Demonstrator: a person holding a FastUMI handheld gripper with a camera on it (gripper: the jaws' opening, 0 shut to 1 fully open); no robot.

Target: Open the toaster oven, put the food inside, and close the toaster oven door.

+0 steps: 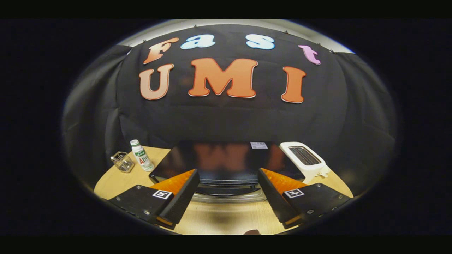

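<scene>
A black toaster oven (226,157) with a glossy top stands on the wooden table (219,218), just ahead of my fingers. I look down on it from above and in front. Its front face shows between my fingers, with a silvery curved handle (229,198) low on it; the door looks closed. My gripper (227,173) is open, fingers spread wide to either side of the oven's front, with nothing between them and touching nothing. A small brown thing (252,231) peeks in at the table's near edge; I cannot tell what it is.
A white slot toaster (305,158) stands right beside the oven on its right. To the left of the oven are a small white bottle (141,155) with a green label and a wire basket (123,162). Black cloth walls close in the back and sides.
</scene>
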